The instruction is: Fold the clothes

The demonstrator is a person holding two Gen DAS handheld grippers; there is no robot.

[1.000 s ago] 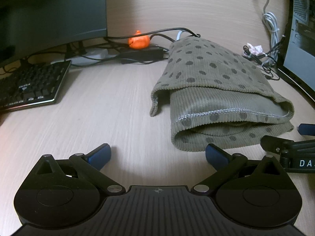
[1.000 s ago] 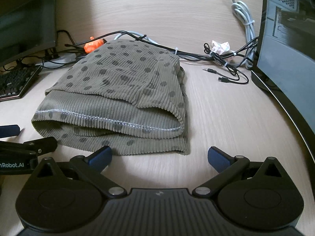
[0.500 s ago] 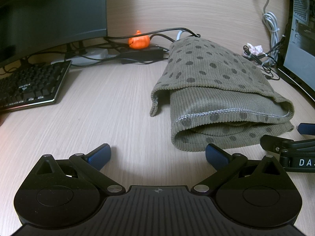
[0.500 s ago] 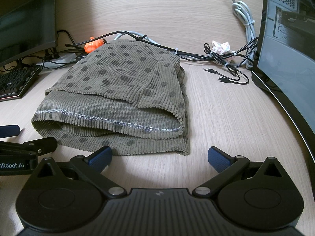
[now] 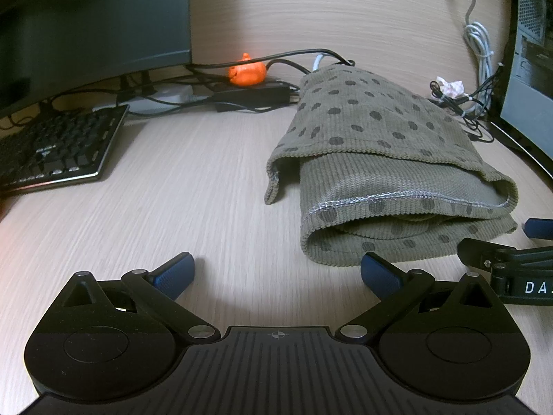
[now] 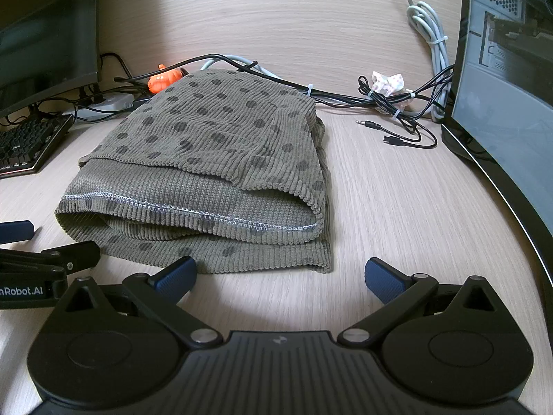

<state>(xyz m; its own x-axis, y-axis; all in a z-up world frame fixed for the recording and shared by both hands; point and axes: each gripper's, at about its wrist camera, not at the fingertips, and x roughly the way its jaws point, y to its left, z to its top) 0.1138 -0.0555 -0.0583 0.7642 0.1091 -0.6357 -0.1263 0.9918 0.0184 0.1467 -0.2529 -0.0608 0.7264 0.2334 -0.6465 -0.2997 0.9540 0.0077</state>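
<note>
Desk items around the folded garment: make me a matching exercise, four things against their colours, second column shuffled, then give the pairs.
Things:
1. folded garment
2. pumpkin figure
3. keyboard
4. coiled cable

Colours:
A. black
B. light grey
C. olive with dark dots
D. orange

Pairs: 1-C, 2-D, 3-A, 4-B
</note>
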